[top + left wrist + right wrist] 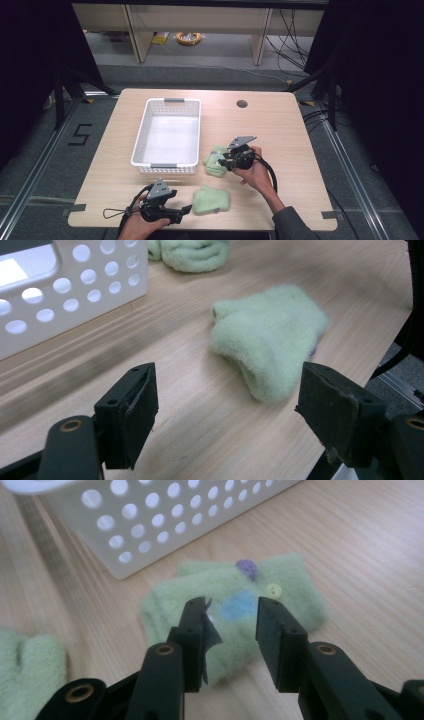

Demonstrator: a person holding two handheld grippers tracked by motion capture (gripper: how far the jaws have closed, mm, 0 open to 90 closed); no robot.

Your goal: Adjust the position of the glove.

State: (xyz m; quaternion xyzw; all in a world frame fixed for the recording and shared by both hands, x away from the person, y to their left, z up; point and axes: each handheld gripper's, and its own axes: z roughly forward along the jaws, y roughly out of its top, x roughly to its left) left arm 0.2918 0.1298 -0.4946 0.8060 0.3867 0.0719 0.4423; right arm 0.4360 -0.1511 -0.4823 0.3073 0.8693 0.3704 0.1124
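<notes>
Two pale green fleece socks lie on the wooden table. One crumpled sock (211, 200) (270, 335) sits near the front edge, just past my left gripper (187, 209) (227, 405), whose jaws stand wide apart with nothing between them. The other sock (214, 161) (295, 592), folded flat with a purple spot, a blue patch and a yellow button, lies right of the basket. My right gripper (222, 160) (231, 615) hovers over it with its jaws a short way apart and no cloth pinched between them. The crumpled sock (25, 665) also shows at the lower left of the right gripper view.
A white perforated basket (165, 168) (75, 285) (175, 525) stands at the middle left of the table, with nothing inside it. A round cable hole (242, 104) lies at the back right. Bare tabletop (290, 135) spreads to the right. Dark curtains flank the table.
</notes>
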